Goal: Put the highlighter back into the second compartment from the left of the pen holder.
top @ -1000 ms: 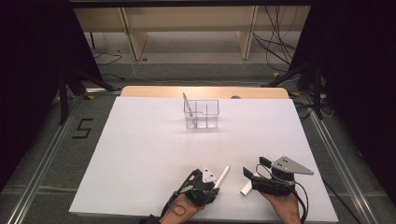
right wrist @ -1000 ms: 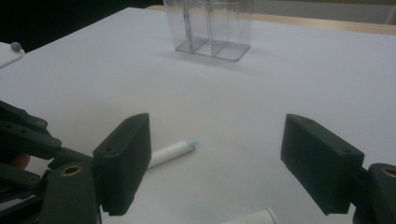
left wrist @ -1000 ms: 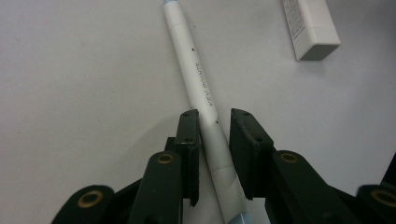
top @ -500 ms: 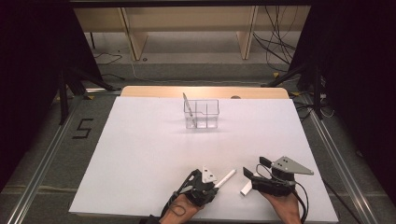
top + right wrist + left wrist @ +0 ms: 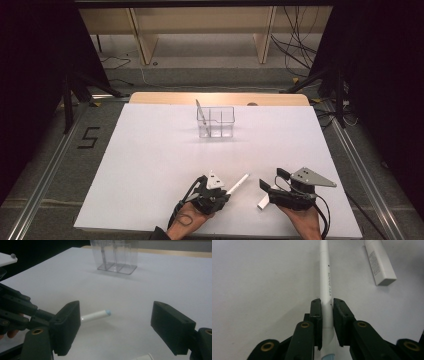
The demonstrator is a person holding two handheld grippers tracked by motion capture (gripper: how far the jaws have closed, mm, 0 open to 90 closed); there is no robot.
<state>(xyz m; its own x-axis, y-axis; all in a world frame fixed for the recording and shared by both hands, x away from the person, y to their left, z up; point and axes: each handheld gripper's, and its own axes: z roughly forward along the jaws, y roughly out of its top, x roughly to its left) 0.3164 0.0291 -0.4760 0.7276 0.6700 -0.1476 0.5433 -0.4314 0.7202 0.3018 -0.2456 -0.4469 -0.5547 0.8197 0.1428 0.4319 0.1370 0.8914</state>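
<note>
A long white pen (image 5: 325,277) with small black print lies along my left gripper (image 5: 327,303), whose jaws have just been closing and now press on its barrel. In the high view the left gripper (image 5: 215,192) sits near the table's front edge with the pen (image 5: 238,183) pointing up and to the right. In the right gripper view the pen (image 5: 96,315) ends in a pale blue tip. My right gripper (image 5: 117,312) stands open with nothing between its jaws. It sits at the front right (image 5: 267,189), beside a short white tube (image 5: 263,201).
A clear plastic organiser (image 5: 216,121) with several compartments stands at the back centre of the white table (image 5: 150,160); a thin stick leans in its left compartment. The organiser (image 5: 115,255) shows far ahead in the right gripper view. The short white tube (image 5: 379,262) lies right of the pen.
The pen in my left gripper has swung a little more to the right. The right gripper has stayed where it was.
</note>
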